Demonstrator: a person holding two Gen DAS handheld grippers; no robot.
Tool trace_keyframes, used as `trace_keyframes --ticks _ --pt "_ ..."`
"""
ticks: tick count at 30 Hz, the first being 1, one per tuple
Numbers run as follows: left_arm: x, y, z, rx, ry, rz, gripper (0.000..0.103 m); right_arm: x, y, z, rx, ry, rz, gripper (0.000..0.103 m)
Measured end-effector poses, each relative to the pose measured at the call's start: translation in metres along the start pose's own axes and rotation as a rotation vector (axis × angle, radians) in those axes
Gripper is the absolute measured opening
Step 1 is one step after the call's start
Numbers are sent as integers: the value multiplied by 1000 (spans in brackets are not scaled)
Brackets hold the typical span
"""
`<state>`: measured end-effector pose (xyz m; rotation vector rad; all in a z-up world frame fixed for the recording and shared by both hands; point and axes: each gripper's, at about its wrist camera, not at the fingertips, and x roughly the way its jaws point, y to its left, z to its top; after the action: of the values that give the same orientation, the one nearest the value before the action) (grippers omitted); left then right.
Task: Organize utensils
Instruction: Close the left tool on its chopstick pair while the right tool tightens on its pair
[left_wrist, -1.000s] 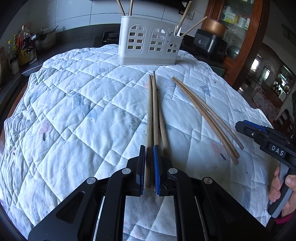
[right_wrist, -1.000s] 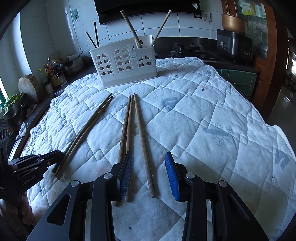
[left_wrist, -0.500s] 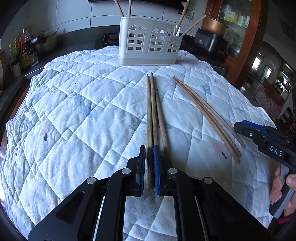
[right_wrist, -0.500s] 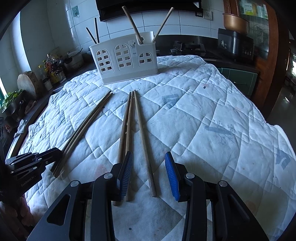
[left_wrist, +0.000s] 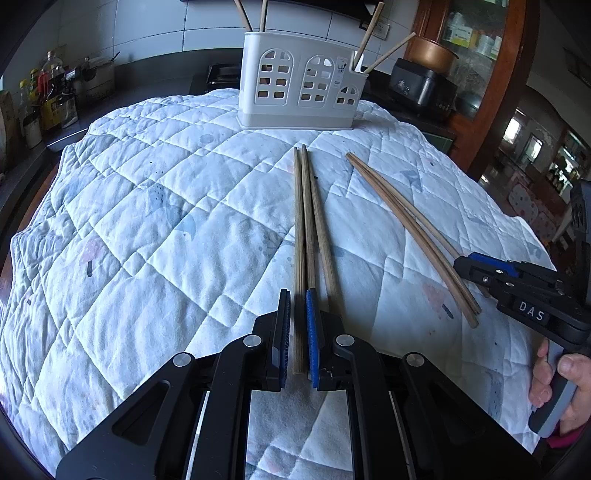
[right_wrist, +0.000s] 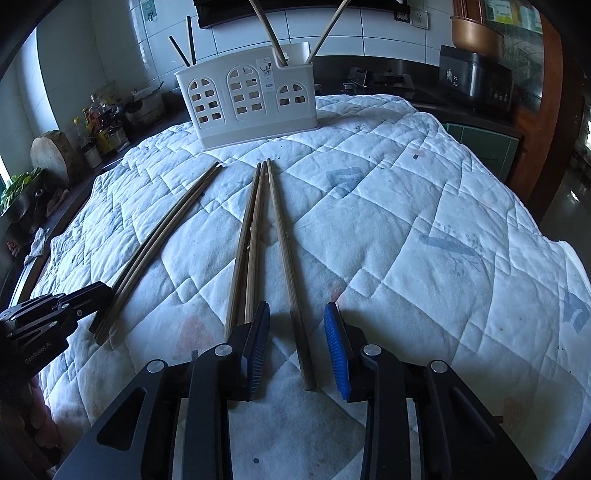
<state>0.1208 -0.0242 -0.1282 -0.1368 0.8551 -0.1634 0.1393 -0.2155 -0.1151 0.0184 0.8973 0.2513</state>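
The left tongs (left_wrist: 300, 328) are clenched on a chopstick (left_wrist: 300, 236) lying on the quilted bench (left_wrist: 147, 221); lifting could drag its touching neighbours. Further right, the right tongs (right_wrist: 295, 347) gape, straddling another chopstick (right_wrist: 284, 254). The holder (left_wrist: 301, 88) stands far.

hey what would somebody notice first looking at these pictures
Loose chopsticks lie on a white quilt, pointing at a white holder at its far edge that already has sticks standing in it. The left claw is closed on one stick, while the right claw sits open around another.
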Motion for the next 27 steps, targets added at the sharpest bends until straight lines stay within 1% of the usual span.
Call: trace_keyframes --ticks 4,8,11,13,14,20,24,27 --pt "0 5 1 -25 3 -10 10 2 3 1 -14 7 -10 28" --pt "1 4 1 -32 6 -11 10 4 4 2 -28 11 -27 23" --pt "1 2 0 -32 12 -27 10 5 4 3 -33 13 -33 22" --pt "1 0 -1 -34 16 -43 10 5 5 3 -34 13 -34 22" --pt "2 0 -1 -36 19 -46 12 5 5 3 -35 13 -35 22" --pt "2 4 -3 -56 12 -63 12 5 5 3 -46 11 -41 22" --pt "3 3 -4 -53 13 -62 13 5 6 3 -44 9 -40 21" --pt "4 8 -3 -79 21 -81 13 4 5 3 -41 9 -35 21"
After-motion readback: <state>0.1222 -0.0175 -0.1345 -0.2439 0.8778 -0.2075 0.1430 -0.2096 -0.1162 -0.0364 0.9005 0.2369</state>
